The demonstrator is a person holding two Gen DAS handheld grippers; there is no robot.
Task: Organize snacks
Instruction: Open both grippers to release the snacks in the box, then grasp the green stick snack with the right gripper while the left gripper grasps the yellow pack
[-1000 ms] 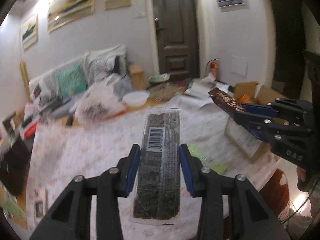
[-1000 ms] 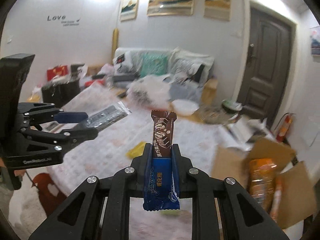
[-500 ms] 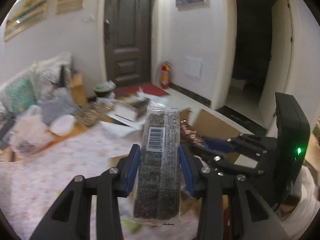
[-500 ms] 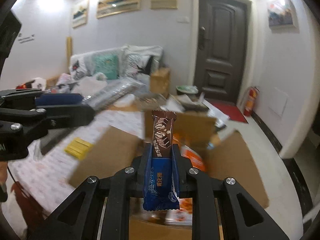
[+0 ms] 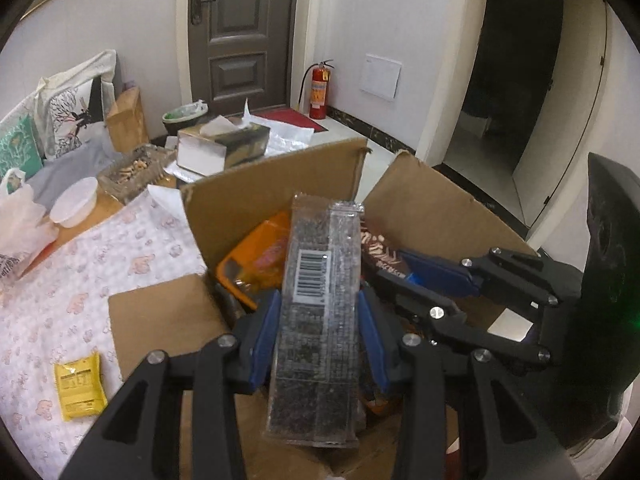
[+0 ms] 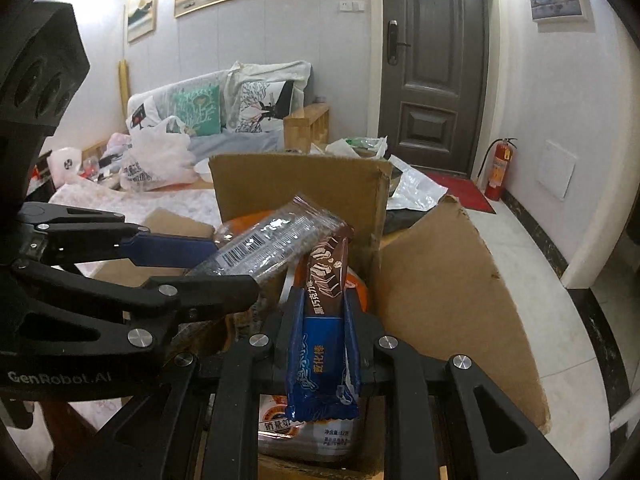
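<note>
My left gripper (image 5: 318,332) is shut on a long clear seaweed snack pack (image 5: 316,320) with a barcode, held over an open cardboard box (image 5: 256,200). My right gripper (image 6: 322,332) is shut on a blue and brown chocolate bar (image 6: 322,320), also over the box (image 6: 440,280). The two grippers are close together: the right one (image 5: 404,276) shows at the right of the left wrist view, the left one (image 6: 216,264) at the left of the right wrist view. An orange snack bag (image 5: 260,256) lies inside the box (image 6: 304,428).
A yellow packet (image 5: 80,386) lies on the floral tablecloth (image 5: 60,280) left of the box. A tissue box (image 5: 222,146), an ashtray (image 5: 134,174), a white bowl (image 5: 74,208) and plastic bags (image 6: 156,160) stand behind. A fire extinguisher (image 6: 498,168) stands by the door.
Both grippers have swung right from over the table and come down over the open cardboard box, each still holding its snack. The box now fills the lower part of both views.
</note>
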